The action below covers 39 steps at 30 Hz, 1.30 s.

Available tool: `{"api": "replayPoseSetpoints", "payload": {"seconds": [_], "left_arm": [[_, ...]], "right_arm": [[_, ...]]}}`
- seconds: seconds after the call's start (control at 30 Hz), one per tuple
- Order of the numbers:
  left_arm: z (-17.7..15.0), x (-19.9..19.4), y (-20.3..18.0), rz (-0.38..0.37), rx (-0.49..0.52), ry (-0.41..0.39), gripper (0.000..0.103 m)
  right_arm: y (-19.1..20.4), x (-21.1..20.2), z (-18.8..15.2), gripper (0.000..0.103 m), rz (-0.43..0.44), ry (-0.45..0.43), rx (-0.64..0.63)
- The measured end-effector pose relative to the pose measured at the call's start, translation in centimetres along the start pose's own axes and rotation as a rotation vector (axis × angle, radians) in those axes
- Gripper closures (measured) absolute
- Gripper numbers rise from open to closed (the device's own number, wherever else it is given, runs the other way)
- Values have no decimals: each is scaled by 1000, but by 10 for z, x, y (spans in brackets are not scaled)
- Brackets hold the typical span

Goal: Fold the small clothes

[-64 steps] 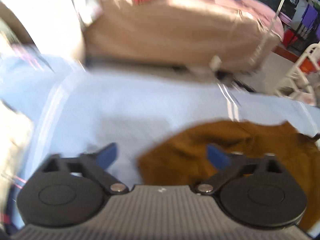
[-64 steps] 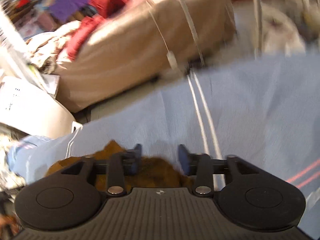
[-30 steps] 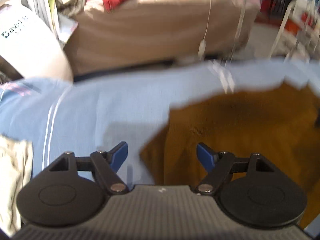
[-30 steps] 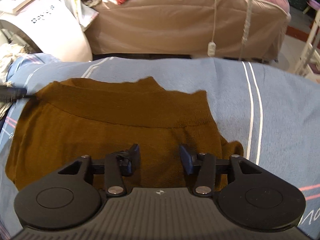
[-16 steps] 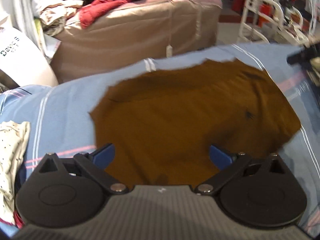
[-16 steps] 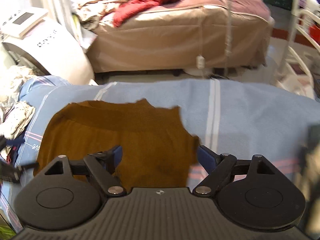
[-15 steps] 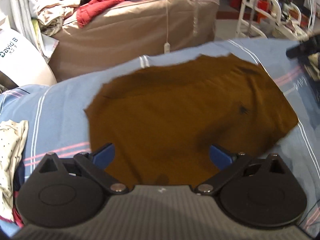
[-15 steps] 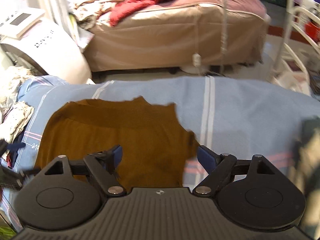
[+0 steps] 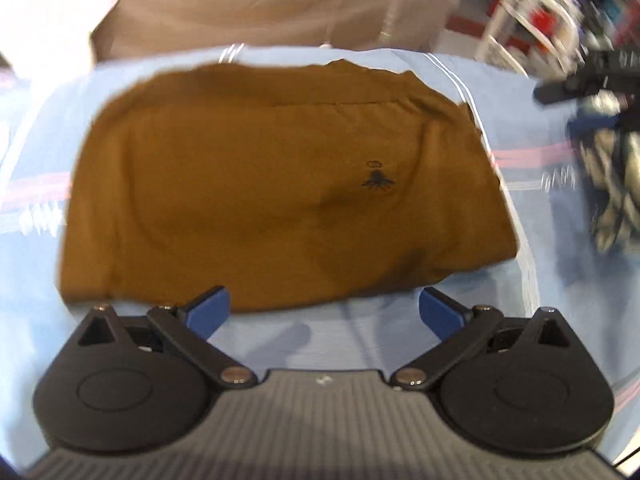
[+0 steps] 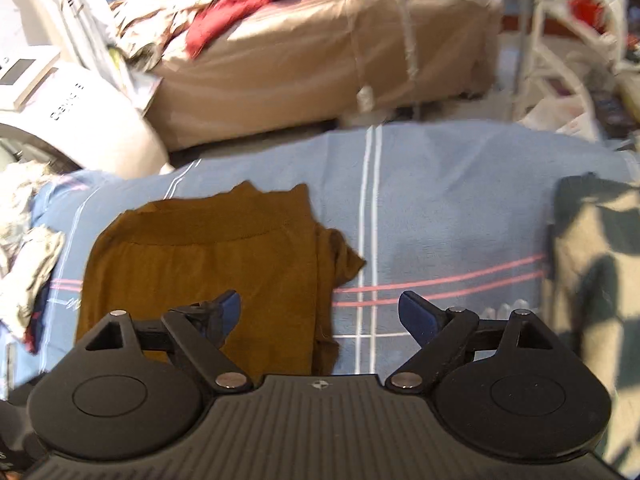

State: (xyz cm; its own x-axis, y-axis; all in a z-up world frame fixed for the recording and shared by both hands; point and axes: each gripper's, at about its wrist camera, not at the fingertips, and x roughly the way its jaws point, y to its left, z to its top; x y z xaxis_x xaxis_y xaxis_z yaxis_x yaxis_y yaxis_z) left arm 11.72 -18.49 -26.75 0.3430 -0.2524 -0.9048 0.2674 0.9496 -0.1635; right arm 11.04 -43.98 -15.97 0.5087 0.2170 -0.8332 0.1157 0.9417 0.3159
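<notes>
Brown ribbed-waist knit garment [image 9: 280, 184] lies flat on the striped blue bedsheet [image 10: 440, 208]; left claw [image 9: 324, 312] and right claw [image 10: 320, 312] gape wide, empty

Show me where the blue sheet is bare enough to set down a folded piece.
The widest bare patch of blue sheet lies between the brown garment and the dark checked cloth, across the white and pink stripes. A narrow strip lies between the garment's near edge and the left gripper. The left edge is crowded by a clothes pile.
</notes>
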Motion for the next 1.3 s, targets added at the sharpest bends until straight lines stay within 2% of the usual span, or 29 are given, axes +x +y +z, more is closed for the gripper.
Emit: {"api": "replayPoseSetpoints", "payload": {"seconds": [0.07,0.17,0.3,0.37,0.47,0.57,0.67,0.9,0.97,1.0,1.03,1.1,1.13,1.17,1.2,1.23,1.27,1.3], "left_arm": [[-7,7,-8,-18,-123,18,0],[-20,21,-29,-43,-233,62,5],[-32,36,-48,-74,-414,44,9],[-32,43,-58,-55,-427,17,10],[-23,57,-72,-25,-417,32,13],[-19,68,-72,-60,-507,43,13],[-18,74,-75,-57,-545,8,12],[-14,82,-80,-120,-603,-90,14],[-9,84,-84,-106,-611,-92,20],[-7,84,-88,-98,-603,-90,29],[-6,84,-91,-102,-596,-90,46],[-2,84,-93,-130,-591,-70,61],[-1,85,-95,-128,-588,-57,63],[-1,83,-95,-124,-589,-55,63],[-1,83,-96,-124,-594,-54,63],[-2,82,-95,-125,-599,-52,66],[-2,82,-95,-124,-604,-49,70],[-2,82,-93,-125,-612,-44,81]], "right_arm": [[-7,19,13,0,32,72,-16],[-20,48,30,0,143,149,-14],[-38,77,46,0,262,202,25],[-42,88,49,0,293,228,38],[-43,103,51,0,248,253,21],[-46,111,50,0,269,281,28],[-50,120,46,0,278,310,47],[-69,135,46,0,419,281,167],[-71,137,44,0,441,268,205],[-73,137,44,0,458,261,228],[-73,137,45,0,467,258,235],[-70,134,44,0,465,251,218],[-68,133,44,0,462,247,208],[-66,133,43,31,474,251,207],[-65,136,42,47,492,269,221],[-63,140,40,51,500,288,233],[-61,143,40,51,491,292,226],[-61,143,40,51,480,289,224]]}}
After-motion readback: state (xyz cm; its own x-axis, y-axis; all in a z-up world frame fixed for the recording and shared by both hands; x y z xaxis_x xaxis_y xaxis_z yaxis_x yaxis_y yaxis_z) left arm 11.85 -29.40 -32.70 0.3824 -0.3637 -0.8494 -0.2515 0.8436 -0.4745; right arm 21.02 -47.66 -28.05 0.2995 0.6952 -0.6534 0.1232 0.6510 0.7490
